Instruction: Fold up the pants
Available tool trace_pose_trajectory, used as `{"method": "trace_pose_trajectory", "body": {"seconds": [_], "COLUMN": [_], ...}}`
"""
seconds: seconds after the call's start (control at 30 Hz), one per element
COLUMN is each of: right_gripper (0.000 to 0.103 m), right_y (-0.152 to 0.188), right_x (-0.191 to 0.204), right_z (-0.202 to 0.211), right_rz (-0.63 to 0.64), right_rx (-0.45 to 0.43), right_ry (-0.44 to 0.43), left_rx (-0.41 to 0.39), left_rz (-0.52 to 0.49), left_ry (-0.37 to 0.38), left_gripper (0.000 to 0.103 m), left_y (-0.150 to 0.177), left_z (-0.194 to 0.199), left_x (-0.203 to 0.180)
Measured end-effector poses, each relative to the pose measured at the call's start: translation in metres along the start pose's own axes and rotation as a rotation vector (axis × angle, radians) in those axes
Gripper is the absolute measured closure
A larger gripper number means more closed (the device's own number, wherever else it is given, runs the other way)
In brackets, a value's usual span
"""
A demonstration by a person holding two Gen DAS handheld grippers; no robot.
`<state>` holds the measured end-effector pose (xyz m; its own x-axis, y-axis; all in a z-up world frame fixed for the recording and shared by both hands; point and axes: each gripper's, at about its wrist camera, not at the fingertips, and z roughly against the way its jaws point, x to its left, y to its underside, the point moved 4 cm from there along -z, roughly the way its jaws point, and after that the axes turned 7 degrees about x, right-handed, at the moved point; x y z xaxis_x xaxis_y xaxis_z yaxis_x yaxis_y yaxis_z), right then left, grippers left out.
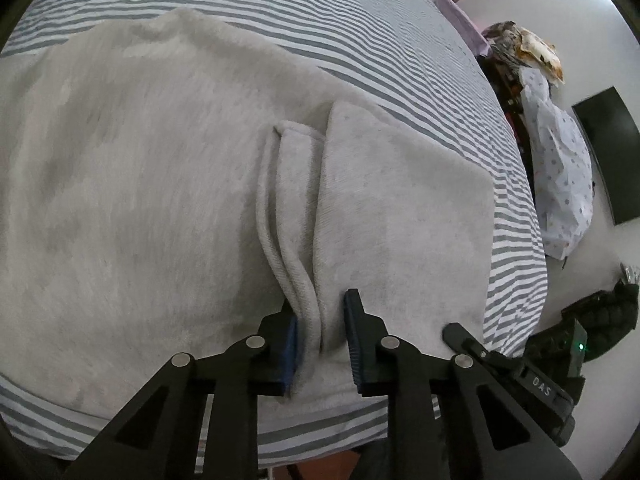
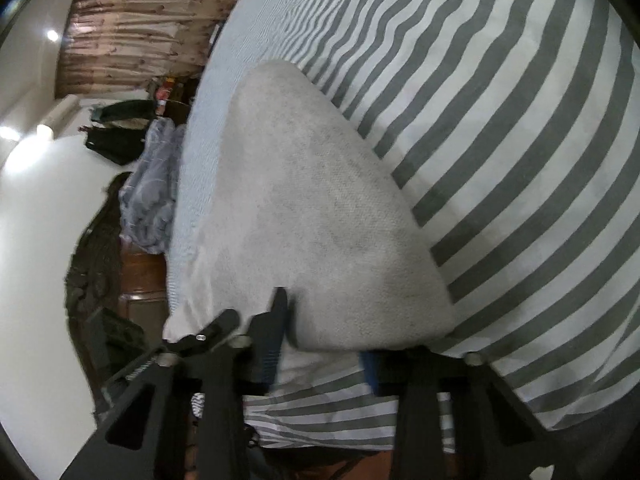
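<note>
Your left gripper (image 1: 320,336) sits nearest, its blue-padded fingers parted around a raised fold of the pale grey pants (image 1: 168,184), not pinching it; the pants lie spread over the striped bedsheet (image 1: 360,36); your right gripper (image 2: 324,340) stands wide apart at the pants' near corner (image 2: 320,216), its right finger hidden beneath the cloth; the far room is blurred.

Black angular left tongs (image 1: 320,334) with blue pads (image 1: 353,340), silver rivets; matching black right tongs (image 2: 320,344)
</note>
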<state>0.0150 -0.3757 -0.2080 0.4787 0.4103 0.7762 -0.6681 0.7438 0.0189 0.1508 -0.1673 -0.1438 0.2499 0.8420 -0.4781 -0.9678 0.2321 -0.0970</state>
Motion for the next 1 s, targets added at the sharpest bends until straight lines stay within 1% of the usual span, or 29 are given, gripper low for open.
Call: {"method": "trace_pose_trajectory", "body": {"seconds": [0.07,0.2,0.3,0.43,0.53,0.73,0.87,1.0], "right_gripper": [0.085,0.088,0.088,0.09,0.09,0.09,0.09,0.09], "right_y": [0.0,0.002,0.004,0.008,0.012,0.023,0.031,0.037], "right_x": [0.002,0.015,0.026,0.043,0.056,0.081,0.093,0.098], "right_z": [0.0,-0.003,-0.006,-0.016,-0.03,-0.055,-0.072,-0.079], "right_rz": [-0.003,0.027,0.05,0.086,0.115,0.181,0.229,0.274], "right_rx": [-0.001,0.002,0.01,0.032,0.062,0.117,0.147,0.168], "right_ry": [0.01,0.027,0.025,0.018,0.026,0.033,0.063,0.095], "left_rx": [-0.002,-0.03,-0.083,-0.111,-0.127,-0.149,-0.152,-0.14], "left_rz": [-0.008,-0.031,-0.074,-0.086,-0.074,-0.042,-0.025,-0.019], "left_ry": [0.009,0.023,0.011,-0.008,-0.023,-0.045,-0.062,-0.072], "left_gripper": [0.083,0.084,0.085,0.085,0.085,0.085,0.085,0.085], "left_y": [0.0,-0.003,-0.008,-0.015,-0.018,-0.02,-0.014,-0.005], "left_z": [0.005,0.022,0.041,0.057,0.067,0.083,0.086,0.083], "left_x": [0.0,-0.002,-0.009,-0.006,0.002,0.033,0.053,0.068]}}
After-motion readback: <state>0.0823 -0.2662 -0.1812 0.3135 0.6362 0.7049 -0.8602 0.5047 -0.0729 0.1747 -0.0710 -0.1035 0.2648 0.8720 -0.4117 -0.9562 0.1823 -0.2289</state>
